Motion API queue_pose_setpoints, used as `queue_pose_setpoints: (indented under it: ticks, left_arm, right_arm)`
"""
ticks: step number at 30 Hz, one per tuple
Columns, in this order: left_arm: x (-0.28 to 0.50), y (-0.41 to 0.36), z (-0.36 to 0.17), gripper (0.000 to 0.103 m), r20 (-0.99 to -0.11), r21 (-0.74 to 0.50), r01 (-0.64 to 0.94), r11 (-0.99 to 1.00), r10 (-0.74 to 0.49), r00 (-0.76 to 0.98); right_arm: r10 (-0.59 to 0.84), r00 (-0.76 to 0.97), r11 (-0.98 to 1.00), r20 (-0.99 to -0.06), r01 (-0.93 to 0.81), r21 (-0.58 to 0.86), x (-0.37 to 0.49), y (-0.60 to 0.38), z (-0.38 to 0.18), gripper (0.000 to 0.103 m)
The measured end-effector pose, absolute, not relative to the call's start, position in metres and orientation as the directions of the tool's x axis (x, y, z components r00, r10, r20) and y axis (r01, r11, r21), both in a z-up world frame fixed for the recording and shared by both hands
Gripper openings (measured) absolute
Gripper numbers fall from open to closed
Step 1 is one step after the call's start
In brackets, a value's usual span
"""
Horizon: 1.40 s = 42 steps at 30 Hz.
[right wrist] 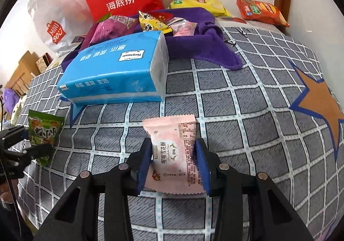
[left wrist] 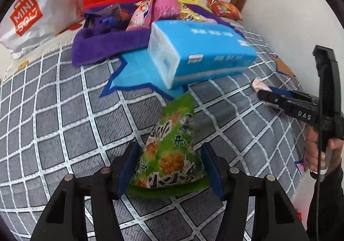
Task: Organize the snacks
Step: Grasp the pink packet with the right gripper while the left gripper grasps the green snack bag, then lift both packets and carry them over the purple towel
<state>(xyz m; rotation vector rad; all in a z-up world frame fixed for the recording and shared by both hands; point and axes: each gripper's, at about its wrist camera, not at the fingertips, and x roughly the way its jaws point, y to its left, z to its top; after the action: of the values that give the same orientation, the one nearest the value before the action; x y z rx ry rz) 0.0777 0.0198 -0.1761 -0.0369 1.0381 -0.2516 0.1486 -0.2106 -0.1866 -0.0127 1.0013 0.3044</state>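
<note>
Green snack bag [left wrist: 172,150] in left gripper [left wrist: 169,168], pink packet [right wrist: 175,155] in right gripper [right wrist: 173,163].

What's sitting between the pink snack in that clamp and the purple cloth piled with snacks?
In the right wrist view, a blue tissue pack lies on the checked bedcover between the pink snack packet and the purple cloth, slightly left.

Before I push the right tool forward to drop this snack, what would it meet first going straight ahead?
Probably the blue tissue pack, lying ahead and slightly left of the right tool and its pink snack. Only bedspread lies between; depth is uncertain.
</note>
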Motion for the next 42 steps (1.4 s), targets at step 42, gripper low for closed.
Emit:
queue_pose_setpoints:
  ticks: [42]
  left_arm:
    - [0.132, 0.019, -0.076, 0.041, -0.755, -0.197, 0.130, 0.972, -0.235, 0.613]
  right_arm:
    - [0.277, 0.664, 0.951, -0.695, -0.295, 0.097, 0.193, -0.215, -0.077, 0.040]
